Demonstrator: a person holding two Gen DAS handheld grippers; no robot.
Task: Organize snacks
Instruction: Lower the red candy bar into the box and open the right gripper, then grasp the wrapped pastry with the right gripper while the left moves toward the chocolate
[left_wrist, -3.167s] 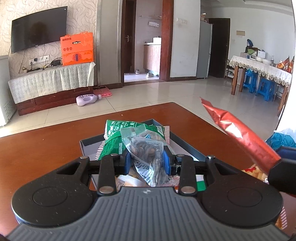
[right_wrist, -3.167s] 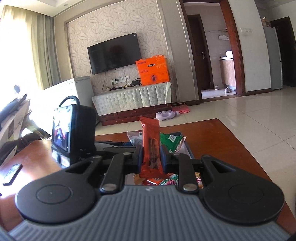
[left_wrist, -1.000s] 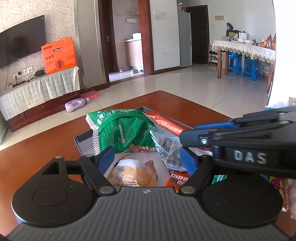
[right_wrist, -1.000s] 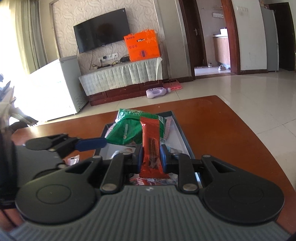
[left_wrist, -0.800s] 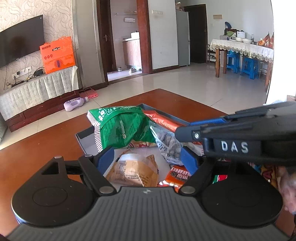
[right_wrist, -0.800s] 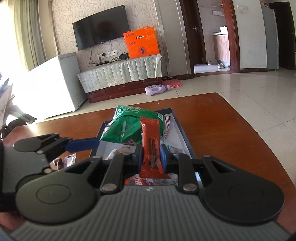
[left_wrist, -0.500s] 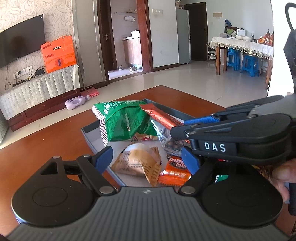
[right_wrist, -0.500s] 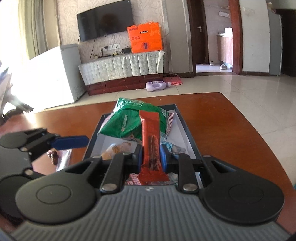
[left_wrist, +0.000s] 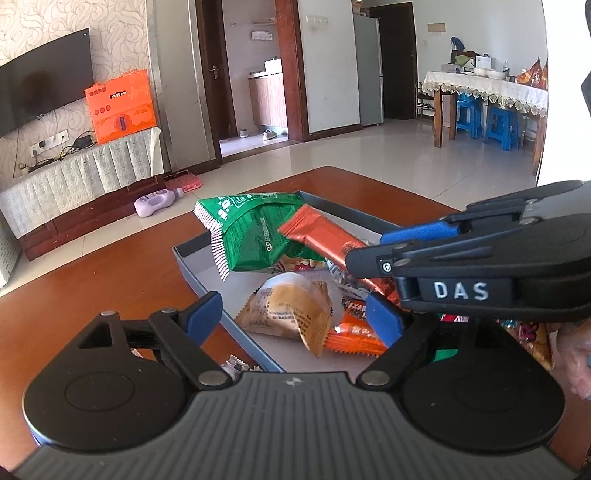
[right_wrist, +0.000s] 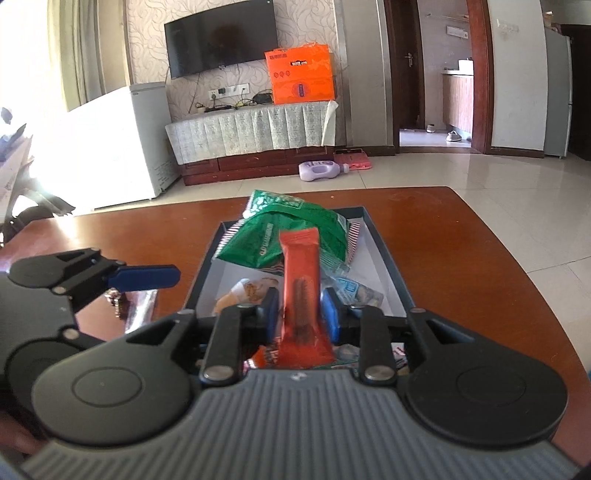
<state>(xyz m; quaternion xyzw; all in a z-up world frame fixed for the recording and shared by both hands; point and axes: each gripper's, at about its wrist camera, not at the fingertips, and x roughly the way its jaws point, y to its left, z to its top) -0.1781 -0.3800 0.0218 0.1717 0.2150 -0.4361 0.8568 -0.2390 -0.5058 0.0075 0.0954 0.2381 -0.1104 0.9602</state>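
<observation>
Both grippers point forward and slightly down over a shallow grey tray (right_wrist: 389, 266) on the brown table (right_wrist: 461, 258). The right gripper (right_wrist: 300, 314) has an orange snack bar (right_wrist: 301, 295) standing upright between its 2 blue pads; its jaws have just been opening, and small gaps show on either side of the bar, so the pads no longer press it. The left gripper (left_wrist: 293, 319) has its jaws spread wide with nothing between them, and they have just been opening further, above the tray's near corner and a tan wrapped snack (left_wrist: 291, 314).

The left wrist view alone shows the right gripper from the side, the bar slanting up to rest against the green bag (left_wrist: 251, 232), and a hand (left_wrist: 576, 354) at the right edge. The right wrist view alone shows a small wrapped snack (right_wrist: 138, 302) outside the tray on the table, below the left gripper's blue pad (right_wrist: 144, 277).
</observation>
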